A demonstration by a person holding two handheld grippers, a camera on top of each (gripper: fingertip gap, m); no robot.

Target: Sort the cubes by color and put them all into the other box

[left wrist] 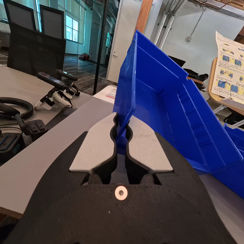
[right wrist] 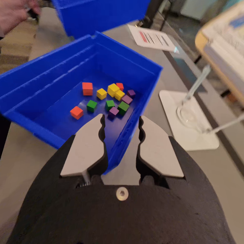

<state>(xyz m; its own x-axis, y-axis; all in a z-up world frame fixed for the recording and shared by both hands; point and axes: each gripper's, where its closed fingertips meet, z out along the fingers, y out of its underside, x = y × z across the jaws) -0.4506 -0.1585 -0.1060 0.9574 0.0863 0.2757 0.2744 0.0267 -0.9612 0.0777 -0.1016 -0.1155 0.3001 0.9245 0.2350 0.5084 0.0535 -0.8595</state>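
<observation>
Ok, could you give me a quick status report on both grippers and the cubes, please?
Left gripper shut on tilted blue box rim. Right gripper open, straddling cube box wall. Cubes mixed, unsorted.

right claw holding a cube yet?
No. The right claw is open and empty above the blue box's near wall; all the cubes lie on the box floor.

Printed instruction poster [left wrist: 229, 68] on board: writing present. Sheet with red bar [right wrist: 153, 39] on table: blurred, unreadable.
</observation>
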